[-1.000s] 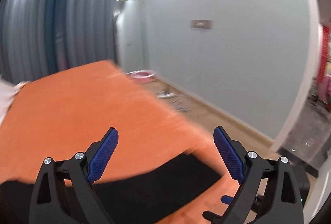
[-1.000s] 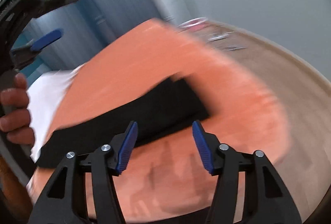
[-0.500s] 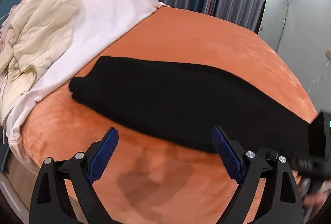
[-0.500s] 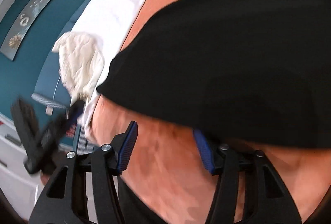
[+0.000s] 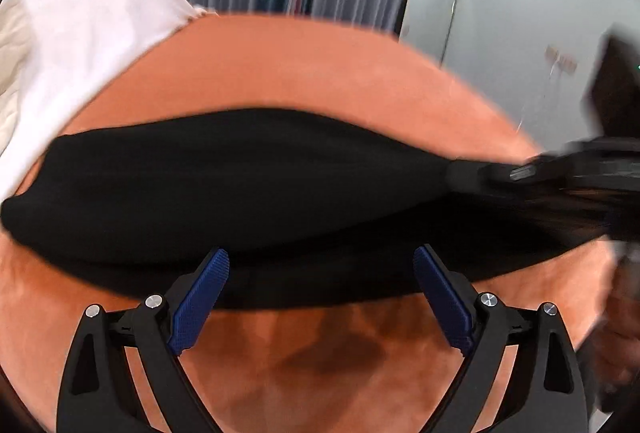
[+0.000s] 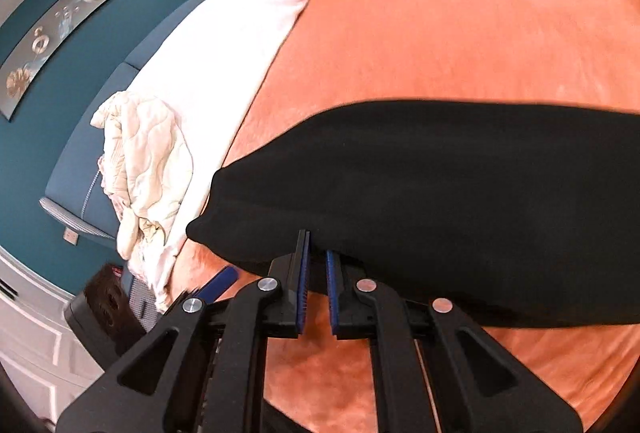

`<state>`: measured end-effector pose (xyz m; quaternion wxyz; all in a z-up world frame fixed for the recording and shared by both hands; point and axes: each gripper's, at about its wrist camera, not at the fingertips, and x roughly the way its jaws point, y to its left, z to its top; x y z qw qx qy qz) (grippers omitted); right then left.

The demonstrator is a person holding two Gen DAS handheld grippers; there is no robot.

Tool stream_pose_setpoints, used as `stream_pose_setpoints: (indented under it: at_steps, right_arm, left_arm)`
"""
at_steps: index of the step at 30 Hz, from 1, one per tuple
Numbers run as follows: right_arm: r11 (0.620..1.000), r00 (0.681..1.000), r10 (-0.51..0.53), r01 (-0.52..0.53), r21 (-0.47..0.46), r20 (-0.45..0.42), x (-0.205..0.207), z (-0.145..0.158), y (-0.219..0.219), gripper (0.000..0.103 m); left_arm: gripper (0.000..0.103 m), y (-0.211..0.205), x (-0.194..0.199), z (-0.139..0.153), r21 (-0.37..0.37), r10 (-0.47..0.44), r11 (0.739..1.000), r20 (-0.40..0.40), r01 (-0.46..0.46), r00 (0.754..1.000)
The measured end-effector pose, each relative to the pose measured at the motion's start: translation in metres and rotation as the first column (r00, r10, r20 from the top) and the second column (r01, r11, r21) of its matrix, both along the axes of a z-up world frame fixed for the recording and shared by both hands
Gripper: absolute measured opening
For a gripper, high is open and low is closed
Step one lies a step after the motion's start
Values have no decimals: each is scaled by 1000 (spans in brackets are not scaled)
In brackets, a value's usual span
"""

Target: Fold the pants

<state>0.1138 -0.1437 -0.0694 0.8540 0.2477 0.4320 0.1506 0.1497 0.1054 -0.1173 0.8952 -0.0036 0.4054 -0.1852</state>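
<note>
Left wrist view
Pants (image 5: 248,189): a long black strip is laid across the orange blanket (image 5: 300,73), already narrowed lengthwise, it is judged, with one end near the white sheet (image 5: 92,33) and the other end under the right gripper.
Left gripper (image 5: 320,297): the jaws are spread wide and nothing is held; the blue pads (image 5: 200,297) are poised at the near edge of the pants, and contact with the cloth cannot be told.
Right gripper (image 5: 520,173): it is seen blurred at the right end of the pants, where the cloth is bunched toward it.

Right wrist view
Right gripper (image 6: 316,281): the jaws are drawn nearly together on the near edge of the pants (image 6: 440,201); a fold of black cloth is seen between the pads, so the hem is taken as pinched.
Bedding: a cream quilt (image 6: 148,169) is heaped on the white sheet, well apart from the pants.
Left gripper: only a blue pad (image 6: 220,283) is glimpsed at the lower left.

Step in hand
Stage: the two near corners are judged to be in the course of being gripped, ahead of a fold end over end.
Advice: all layers should be caught by the right gripper, not the top one alone. The left gripper should be closed on the edge at a matching depth. Both ends should be lifted together and kept taut, so that no sag is left in the middle. The blanket should not be pinched with the cloth.
</note>
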Motion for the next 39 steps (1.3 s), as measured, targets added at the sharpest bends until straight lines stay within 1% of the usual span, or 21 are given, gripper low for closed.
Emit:
stream_pose_setpoints:
  at_steps: [2,4,7,10,12,13,14,16,19,21,22,23,25,26,27,31,35,36,37,38,39]
  right_arm:
    - [998,999,9,-12,-63,-34,0,-16,1,7]
    - [995,992,25,-37,-95,-121,-3,-42,2,7]
    - [985,967,107,-135,-108,-231,-30,-74,5,7]
    - [974,967,170,-194,-117,-189,-50,-50,0,11]
    - [976,981,168,-179,-123,-95,-37,-17,-12,12]
    - [979,986,159,-163,-119,-47,-18,-1,-20,23]
    - [982,989,150,-151,-114,-17,-2,6,-26,52]
    - [985,990,127,-119,-125,57,51,19,-35,88]
    - [969,989,148,-140,-202,25,131,6,-34,86]
    - [950,984,176,-180,-256,-41,172,-16,-25,87]
    - [937,978,192,-207,-283,-79,182,-28,-26,77]
    - [923,969,217,-244,-298,-120,188,-40,-21,48]
    - [890,939,311,-342,-302,-148,179,-50,-6,12]
    - [864,930,342,-367,-345,-133,167,-49,2,9]
    - [836,913,392,-405,-369,-113,148,-46,12,9]
    - [836,894,437,-443,-325,-96,123,-50,15,9]
    - [907,920,377,-390,-158,-104,142,-58,-21,12]
    - [927,927,357,-366,-77,-112,153,-58,-31,16]
    - [932,926,357,-363,-25,-120,165,-58,-29,27]
    - [929,919,369,-365,57,-136,177,-61,-32,46]
    - [924,913,381,-370,95,-145,184,-63,-33,53]
  left_arm:
    - [83,2,12,-27,67,-4,998,-101,11,995]
    - [83,15,-8,-28,90,-72,993,-42,76,997]
    - [83,37,-37,-29,159,-122,979,-51,128,991]
    - [82,70,-56,-3,107,-146,984,-1,145,989]
    - [84,79,-52,30,45,-133,990,66,130,989]
    - [84,77,-44,42,32,-116,993,89,113,989]
    - [87,73,-32,51,26,-96,995,106,93,990]
    - [87,61,9,60,-1,-32,999,111,32,993]
    - [87,61,67,27,-28,51,998,-60,-53,997]
    - [81,70,84,-8,-8,89,996,-205,-92,975]
    - [81,73,81,-15,-3,81,997,-205,-83,975]
    - [84,74,74,-14,14,62,998,-166,-61,984]
    - [84,70,60,-15,115,53,993,-130,-38,990]
    - [84,69,56,-17,137,52,990,-124,-35,991]
    - [84,69,51,-19,152,51,988,-103,-35,993]
    - [87,63,45,-19,149,77,987,-93,-63,993]
    - [87,60,50,-18,148,94,986,-91,-80,991]
    - [87,58,45,-15,148,94,986,-89,-80,992]
    - [87,56,39,-20,148,95,986,-86,-81,992]
    - [87,57,35,-20,147,95,986,-84,-82,992]
    - [87,57,36,-21,150,94,985,-82,-81,992]
